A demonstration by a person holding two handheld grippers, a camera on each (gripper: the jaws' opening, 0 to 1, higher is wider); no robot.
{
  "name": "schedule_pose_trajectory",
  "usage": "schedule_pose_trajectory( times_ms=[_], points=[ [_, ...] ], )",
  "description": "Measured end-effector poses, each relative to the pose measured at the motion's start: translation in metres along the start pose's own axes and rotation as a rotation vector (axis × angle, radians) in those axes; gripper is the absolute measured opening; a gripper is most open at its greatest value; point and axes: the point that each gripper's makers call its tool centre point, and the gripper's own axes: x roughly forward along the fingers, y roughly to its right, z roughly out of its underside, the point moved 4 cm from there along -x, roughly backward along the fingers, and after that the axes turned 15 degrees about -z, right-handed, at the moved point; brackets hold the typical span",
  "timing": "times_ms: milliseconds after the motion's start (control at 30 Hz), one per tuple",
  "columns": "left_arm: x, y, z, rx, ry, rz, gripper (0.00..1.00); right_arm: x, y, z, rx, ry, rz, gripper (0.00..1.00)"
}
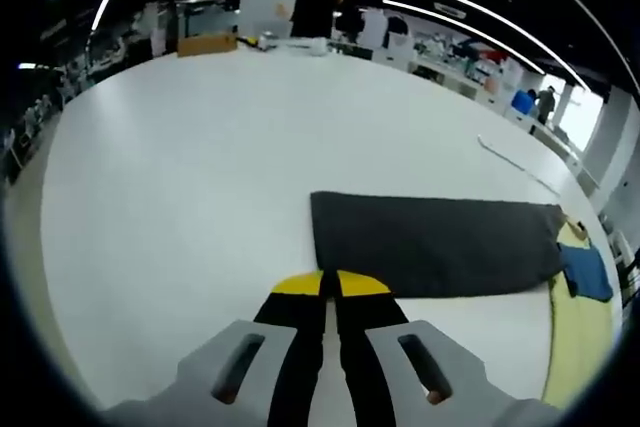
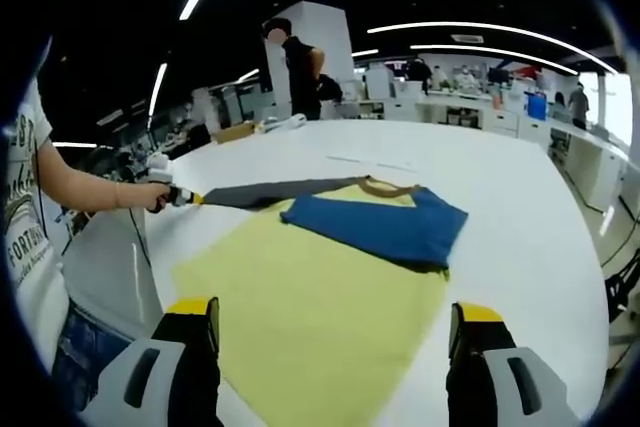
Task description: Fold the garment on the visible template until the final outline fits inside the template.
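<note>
Slippage risked: dark grey sleeve panel [image 1: 435, 245] is pinched by closed left gripper [image 1: 331, 285] at edge only; right gripper [image 2: 335, 319] is held wide apart, empty, above yellow rectangular template [image 2: 300, 317].

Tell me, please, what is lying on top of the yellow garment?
In the right gripper view, a folded blue cloth lies on the far part of the yellow garment, and a dark grey cloth reaches its far edge. What they cover, except a brownish collar, cannot be seen.
</note>
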Motion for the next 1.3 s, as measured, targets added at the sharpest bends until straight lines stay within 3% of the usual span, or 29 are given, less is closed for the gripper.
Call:
schedule_pose_trajectory(
  times_ms=[367,633,1167,1300],
  points=[
    [-0.010,0.004,-0.011,0.016,0.030,0.036,0.00,0.000,0.002,0.001,-0.003,0.005,-0.008,0.95],
    [-0.018,0.013,-0.021,-0.022,0.039,0.085,0.00,0.000,0.000,0.004,-0.005,0.002,-0.022,0.96],
    [-0.033,0.043,-0.039,-0.042,0.064,0.211,0.00,0.004,-0.010,0.012,-0.016,-0.022,-0.052,0.99],
    [-0.036,0.050,-0.039,-0.053,0.052,0.240,0.00,0.005,-0.011,0.010,-0.010,0.002,-0.056,0.99]
  ],
)
